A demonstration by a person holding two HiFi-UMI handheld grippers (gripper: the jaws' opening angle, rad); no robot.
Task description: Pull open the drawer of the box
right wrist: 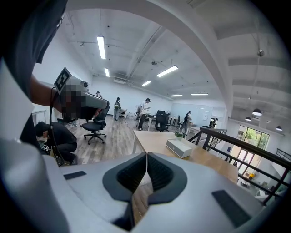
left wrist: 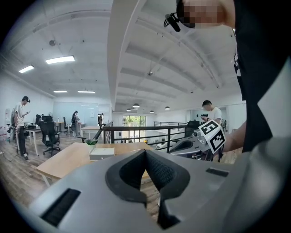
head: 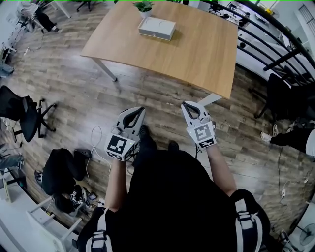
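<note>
The white box (head: 156, 28) lies flat on the far part of the wooden table (head: 197, 49), with a small potted plant (head: 143, 6) just behind it. Both grippers are held above the floor, short of the table's near edge and well away from the box. My left gripper (head: 139, 111) is shut with nothing in it, and so is my right gripper (head: 186, 105). From the left gripper (left wrist: 145, 153) the box (left wrist: 102, 153) shows small, ahead and to the left. From the right gripper (right wrist: 146, 155) the box (right wrist: 178, 147) lies ahead and to the right.
A black railing (head: 275, 44) runs along the table's right side. Black office chairs (head: 24, 118) and a dark bag (head: 61, 170) with cables stand on the floor at the left. A person's legs (head: 290, 138) show at the right. Several people stand at far desks (left wrist: 22, 123).
</note>
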